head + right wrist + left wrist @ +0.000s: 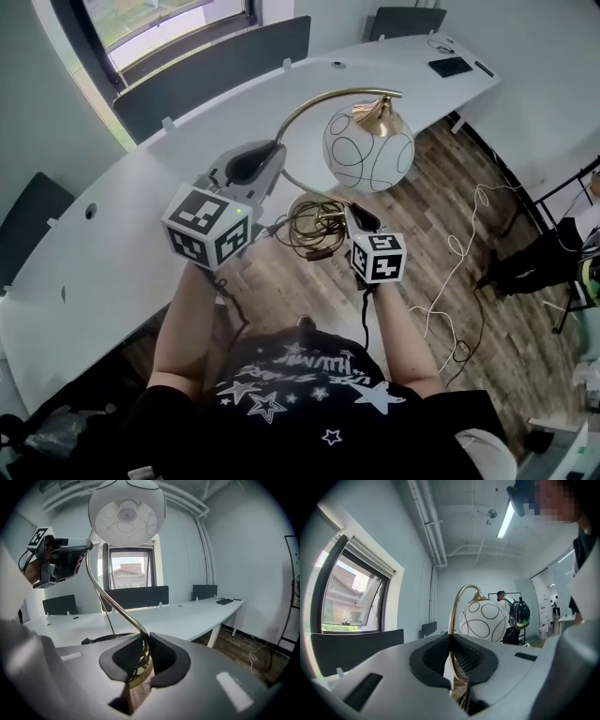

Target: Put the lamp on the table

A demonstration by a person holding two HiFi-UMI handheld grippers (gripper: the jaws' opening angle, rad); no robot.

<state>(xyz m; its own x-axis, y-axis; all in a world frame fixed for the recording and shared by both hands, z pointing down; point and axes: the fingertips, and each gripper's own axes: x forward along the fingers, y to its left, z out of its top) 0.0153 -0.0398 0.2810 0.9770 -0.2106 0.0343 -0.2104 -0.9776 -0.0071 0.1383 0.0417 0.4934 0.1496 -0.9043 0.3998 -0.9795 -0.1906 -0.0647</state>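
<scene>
A white cable (458, 251) trails across the wood floor (441, 173); dark chairs (405, 21) stand near the window (155, 21).

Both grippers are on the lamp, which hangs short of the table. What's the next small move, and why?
Probably carry the lamp forward, level, until its base is over the white table. The left gripper clamps the brass neck, the right gripper the stem by the base, which hangs above wooden floor.

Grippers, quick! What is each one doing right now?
Left gripper: closed, holding the lamp by its curved brass stem.
Right gripper: closed, holding the same lamp just above its base.
</scene>
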